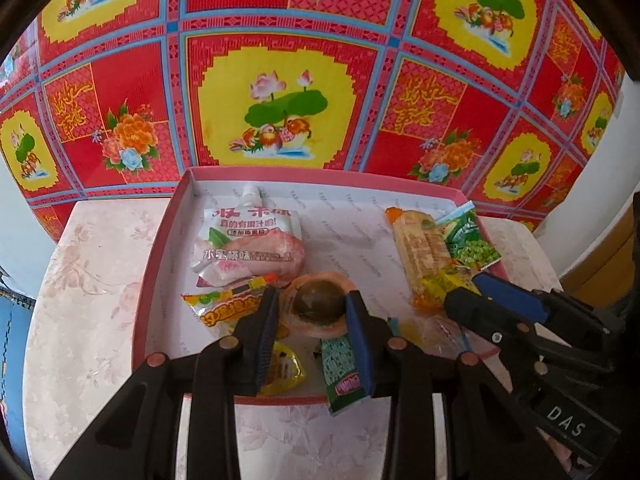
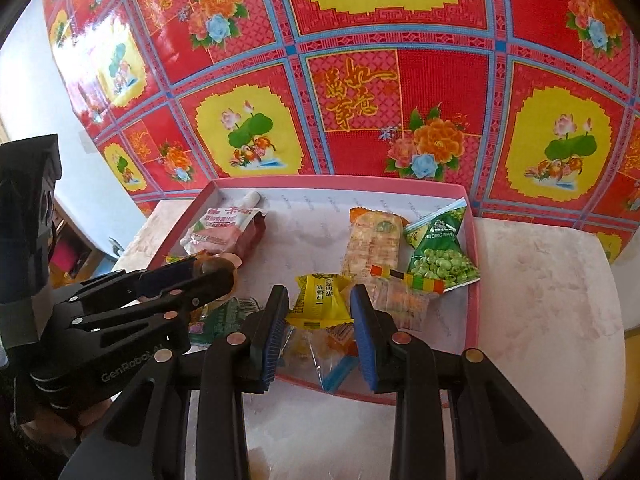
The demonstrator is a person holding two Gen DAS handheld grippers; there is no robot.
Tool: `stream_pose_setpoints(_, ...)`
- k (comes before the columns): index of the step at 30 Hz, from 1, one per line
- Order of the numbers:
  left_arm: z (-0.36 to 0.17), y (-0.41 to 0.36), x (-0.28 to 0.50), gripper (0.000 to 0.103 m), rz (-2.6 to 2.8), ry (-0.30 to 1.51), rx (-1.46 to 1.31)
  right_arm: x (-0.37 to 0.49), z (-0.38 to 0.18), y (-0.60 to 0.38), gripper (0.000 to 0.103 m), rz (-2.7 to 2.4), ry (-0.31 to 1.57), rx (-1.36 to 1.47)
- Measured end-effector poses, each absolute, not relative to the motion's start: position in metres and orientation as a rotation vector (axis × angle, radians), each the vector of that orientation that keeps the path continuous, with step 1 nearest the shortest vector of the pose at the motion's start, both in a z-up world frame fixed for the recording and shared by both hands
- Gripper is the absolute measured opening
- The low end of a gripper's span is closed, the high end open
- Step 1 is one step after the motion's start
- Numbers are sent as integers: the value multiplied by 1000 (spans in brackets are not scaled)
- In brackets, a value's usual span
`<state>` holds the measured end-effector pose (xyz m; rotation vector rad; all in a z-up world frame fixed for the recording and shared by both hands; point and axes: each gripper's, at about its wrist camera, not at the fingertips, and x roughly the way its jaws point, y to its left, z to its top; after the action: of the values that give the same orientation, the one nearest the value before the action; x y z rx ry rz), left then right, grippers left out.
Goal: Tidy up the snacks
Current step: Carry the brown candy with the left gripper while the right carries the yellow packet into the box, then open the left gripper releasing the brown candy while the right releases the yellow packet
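A round sealed snack (image 1: 318,303) is clamped in the left tongs (image 1: 312,312) and a yellow packet (image 2: 320,300) in the right tongs (image 2: 320,308), both inside the pink tray (image 1: 280,174); bare tray floor is seen toward twelve o'clock.

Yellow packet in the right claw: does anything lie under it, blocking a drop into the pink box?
Yes. A clear-wrapped orange snack lies right under the yellow packet held by the right claw. Bare floor of the pink box shows farther back, between the peach pouch and the cracker pack.
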<state>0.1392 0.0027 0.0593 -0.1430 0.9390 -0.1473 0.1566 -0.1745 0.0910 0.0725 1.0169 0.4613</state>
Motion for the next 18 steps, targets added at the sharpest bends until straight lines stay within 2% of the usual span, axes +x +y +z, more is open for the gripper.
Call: stream_pose_setpoints(18, 47, 3, 151, 36, -141, 964, -156, 165, 80, -175, 33, 448, 1052, 95)
